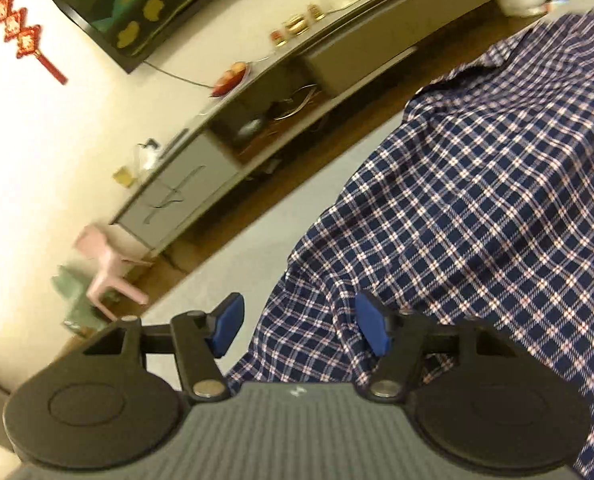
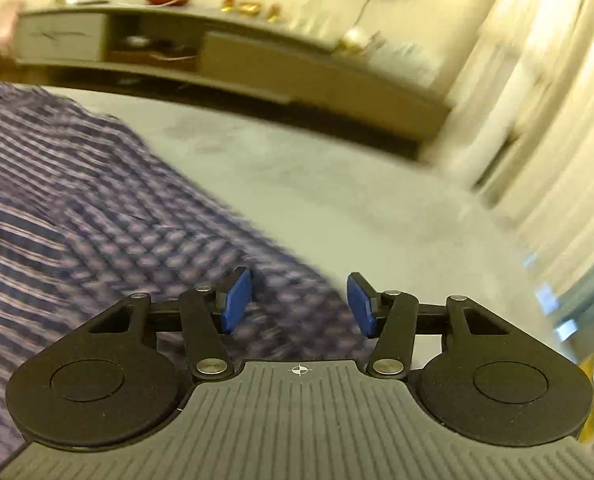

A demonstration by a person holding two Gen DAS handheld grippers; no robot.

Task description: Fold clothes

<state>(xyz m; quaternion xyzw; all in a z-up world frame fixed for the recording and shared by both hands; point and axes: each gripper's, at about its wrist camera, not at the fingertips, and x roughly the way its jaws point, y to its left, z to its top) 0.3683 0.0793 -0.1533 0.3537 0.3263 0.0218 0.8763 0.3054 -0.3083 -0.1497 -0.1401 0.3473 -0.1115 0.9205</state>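
A navy plaid shirt [image 1: 477, 184] with white and red lines lies spread on a pale grey surface [image 1: 257, 248]. In the left wrist view it fills the right half, wrinkled near its left edge. My left gripper [image 1: 299, 328] hangs open over that edge, blue pads apart, nothing between them. In the right wrist view the same shirt [image 2: 77, 208] covers the left side, blurred by motion. My right gripper [image 2: 299, 302] is open above the shirt's right edge, with the grey surface [image 2: 337, 192] beyond. Nothing is held by either one.
A long grey TV cabinet [image 1: 233, 132] runs along the far wall under a wall-mounted screen [image 1: 137, 4]. On it sit a fruit plate [image 1: 231, 76] and jars. A pink stool [image 1: 105, 268] stands on the wooden floor at left. Pale curtains [image 2: 537, 100] hang at right.
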